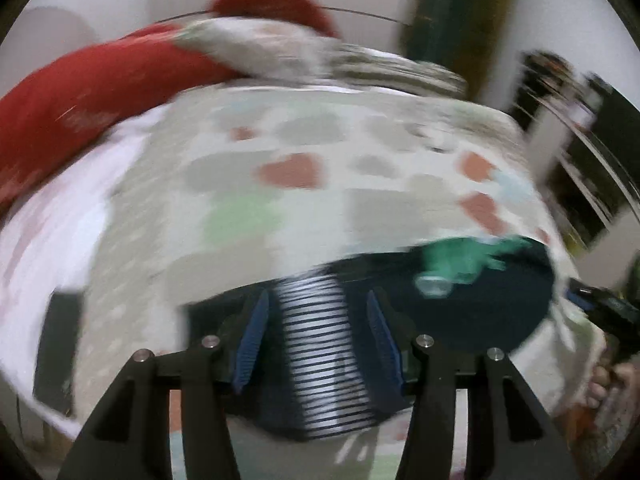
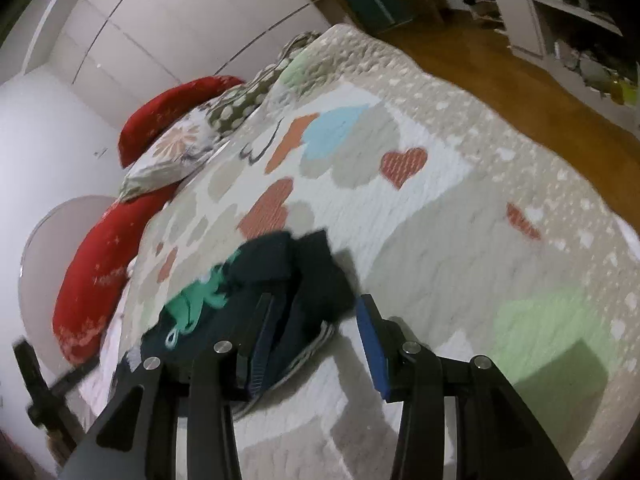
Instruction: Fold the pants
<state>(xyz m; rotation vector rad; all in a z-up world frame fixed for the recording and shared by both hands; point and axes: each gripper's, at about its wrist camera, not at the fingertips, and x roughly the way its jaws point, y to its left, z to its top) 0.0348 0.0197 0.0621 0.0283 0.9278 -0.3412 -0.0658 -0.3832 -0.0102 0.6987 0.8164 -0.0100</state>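
Note:
Dark navy pants (image 2: 288, 280) lie crumpled on a patterned quilt (image 2: 440, 208), with a green drawstring (image 2: 196, 300) and a striped band (image 1: 324, 352). In the left wrist view the pants (image 1: 480, 308) lie just ahead, blurred by motion. My left gripper (image 1: 318, 312) is open, with the striped band lying between its blue pads. My right gripper (image 2: 316, 328) is open over the near edge of the pants, its left pad (image 2: 262, 356) against the dark fabric. The right gripper also shows at the right edge of the left wrist view (image 1: 604, 304).
Red pillows (image 2: 100, 264) and a flowered pillow (image 2: 172, 156) lie at the head of the bed. A white wardrobe (image 2: 168, 28) stands behind. Wood floor (image 2: 520, 92) and shelves (image 2: 560, 8) lie past the bed's far side. A dark flat object (image 1: 56, 352) lies on the quilt at left.

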